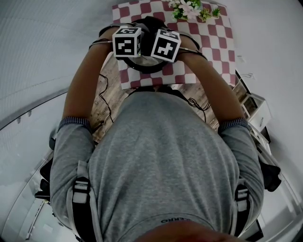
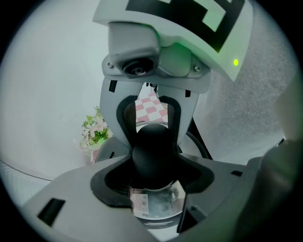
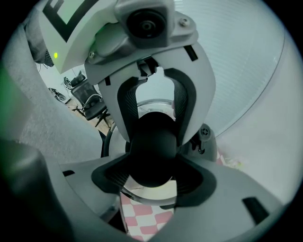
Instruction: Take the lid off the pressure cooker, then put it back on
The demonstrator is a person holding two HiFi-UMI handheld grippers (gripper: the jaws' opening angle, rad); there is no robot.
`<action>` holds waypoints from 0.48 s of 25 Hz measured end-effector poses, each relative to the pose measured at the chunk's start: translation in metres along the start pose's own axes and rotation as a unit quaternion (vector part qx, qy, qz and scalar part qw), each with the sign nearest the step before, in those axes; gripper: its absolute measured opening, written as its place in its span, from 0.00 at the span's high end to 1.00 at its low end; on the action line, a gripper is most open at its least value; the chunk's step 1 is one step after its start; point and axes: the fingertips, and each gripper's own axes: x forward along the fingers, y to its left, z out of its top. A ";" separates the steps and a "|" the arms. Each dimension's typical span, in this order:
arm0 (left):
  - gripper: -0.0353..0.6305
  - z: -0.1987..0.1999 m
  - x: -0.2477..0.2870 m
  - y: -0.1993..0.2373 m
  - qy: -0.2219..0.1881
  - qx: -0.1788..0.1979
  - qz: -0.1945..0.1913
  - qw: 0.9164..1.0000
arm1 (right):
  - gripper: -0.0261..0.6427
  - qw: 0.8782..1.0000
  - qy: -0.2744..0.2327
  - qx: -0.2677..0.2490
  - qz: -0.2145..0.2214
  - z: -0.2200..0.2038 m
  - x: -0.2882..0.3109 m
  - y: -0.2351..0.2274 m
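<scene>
The pressure cooker [image 1: 145, 66] stands on a red-and-white checked cloth [image 1: 208, 35], mostly hidden under both grippers' marker cubes [image 1: 127, 41]. In the left gripper view the lid's black knob [image 2: 151, 151] sits between the pads of my left gripper [image 2: 151, 177], which is shut on it. Shiny lid steel [image 2: 158, 205] with a paper sticker shows below. My right gripper [image 3: 154, 177] clasps the same knob [image 3: 154, 144] from the opposite side, jaws wide around it. Each gripper faces the other across the knob. Whether the lid is lifted off the pot I cannot tell.
A small bunch of flowers [image 1: 189, 8] stands at the cloth's far edge. The cloth lies on a wooden table [image 1: 106, 97] with black cables [image 1: 196, 101] trailing over it. White shelving [image 1: 255, 111] is on the right. An office chair [image 3: 90, 101] stands in the background.
</scene>
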 end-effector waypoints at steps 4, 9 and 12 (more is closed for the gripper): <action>0.49 0.003 -0.001 0.001 -0.011 0.005 0.000 1.000 | 0.52 1.000 0.002 0.004 -0.003 -0.001 -0.002 -0.001; 0.50 0.005 -0.005 0.000 -0.023 0.018 -0.007 1.000 | 0.53 1.000 0.003 0.016 -0.009 0.000 -0.005 -0.001; 0.50 0.005 -0.011 0.003 -0.037 0.028 -0.006 0.999 | 0.52 0.999 -0.002 0.030 -0.014 0.006 -0.013 -0.004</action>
